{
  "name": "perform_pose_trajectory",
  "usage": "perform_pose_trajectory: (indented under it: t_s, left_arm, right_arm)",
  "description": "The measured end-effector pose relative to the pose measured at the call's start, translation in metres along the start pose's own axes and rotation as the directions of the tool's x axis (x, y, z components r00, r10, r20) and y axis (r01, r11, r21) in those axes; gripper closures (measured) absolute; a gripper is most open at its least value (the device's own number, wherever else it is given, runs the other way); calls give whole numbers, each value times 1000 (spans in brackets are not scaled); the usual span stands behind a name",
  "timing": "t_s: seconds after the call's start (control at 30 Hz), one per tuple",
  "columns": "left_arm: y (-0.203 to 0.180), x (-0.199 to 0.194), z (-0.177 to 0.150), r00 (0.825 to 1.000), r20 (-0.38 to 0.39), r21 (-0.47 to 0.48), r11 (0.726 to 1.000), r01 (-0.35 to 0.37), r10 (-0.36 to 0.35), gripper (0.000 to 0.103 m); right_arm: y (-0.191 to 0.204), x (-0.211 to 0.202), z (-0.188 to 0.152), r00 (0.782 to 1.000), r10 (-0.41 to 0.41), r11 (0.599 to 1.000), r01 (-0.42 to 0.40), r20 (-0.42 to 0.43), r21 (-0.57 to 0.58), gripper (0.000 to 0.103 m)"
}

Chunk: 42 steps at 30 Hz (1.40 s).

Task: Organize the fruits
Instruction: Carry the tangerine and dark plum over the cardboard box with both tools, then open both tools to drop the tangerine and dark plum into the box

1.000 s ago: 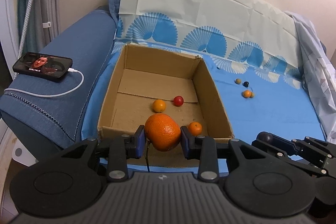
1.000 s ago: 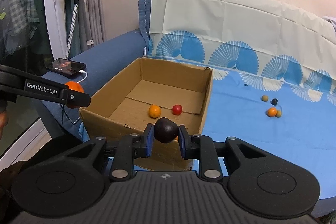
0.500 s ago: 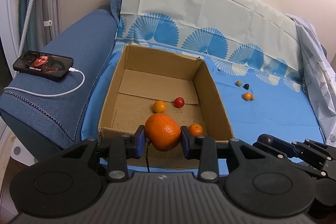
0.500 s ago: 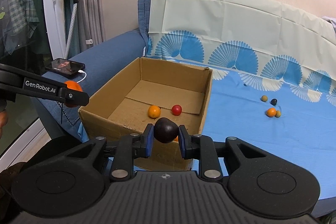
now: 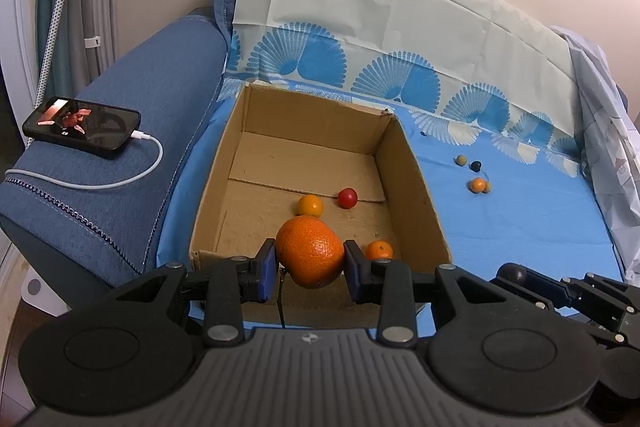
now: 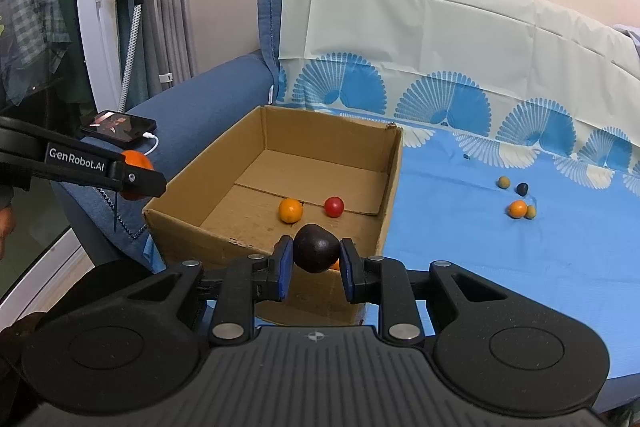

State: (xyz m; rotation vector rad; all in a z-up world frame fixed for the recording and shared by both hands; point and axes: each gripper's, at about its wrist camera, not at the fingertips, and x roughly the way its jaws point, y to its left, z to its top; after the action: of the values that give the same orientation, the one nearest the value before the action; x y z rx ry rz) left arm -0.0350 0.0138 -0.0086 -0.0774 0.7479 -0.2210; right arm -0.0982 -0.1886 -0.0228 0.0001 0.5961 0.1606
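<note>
My left gripper (image 5: 310,267) is shut on a large orange (image 5: 310,251), held over the near wall of an open cardboard box (image 5: 414,187). Inside the box lie a small orange fruit (image 5: 310,205), a red fruit (image 5: 347,197) and another small orange fruit (image 5: 379,250). My right gripper (image 6: 315,261) is shut on a dark purple fruit (image 6: 316,253) just before the box's near right corner (image 6: 384,227). In the right wrist view the left gripper's finger (image 6: 100,173) and its orange (image 6: 138,161) show at the left.
Several small fruits (image 5: 476,175) lie on the blue sheet (image 5: 520,219) right of the box. A lit phone (image 5: 82,127) with a white cable (image 5: 132,179) rests on the sofa armrest at left. A crumpled cover (image 5: 612,131) lies at far right.
The left wrist view has crept slightly closer to the box. Both grips are unchanged, and the right gripper has stayed still.
</note>
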Motion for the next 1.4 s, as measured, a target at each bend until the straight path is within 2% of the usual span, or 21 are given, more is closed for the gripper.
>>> perform_pose_trajectory:
  t_s: [0.4, 0.7, 1.07, 1.4]
  left_arm:
    - [1, 22, 23, 1000, 7, 3, 1000, -4, 4, 64]
    - [0, 61, 50, 1000, -5, -5, 1000, -13, 13, 64]
    - [2, 127, 64, 997, -75, 1, 999, -35, 35, 64]
    - [10, 182, 58, 986, -152, 15, 997, -73, 75, 64]
  right_arm:
    - [-3, 28, 11, 1000, 5, 1000, -5, -5, -1, 77]
    - [-6, 70, 24, 1000, 4, 1000, -4, -27, -8, 77]
    - [-11, 136, 33, 997, -9, 1000, 7, -82, -28, 77]
    - [-9, 178, 29, 991, 1, 998, -9, -136, -54, 77]
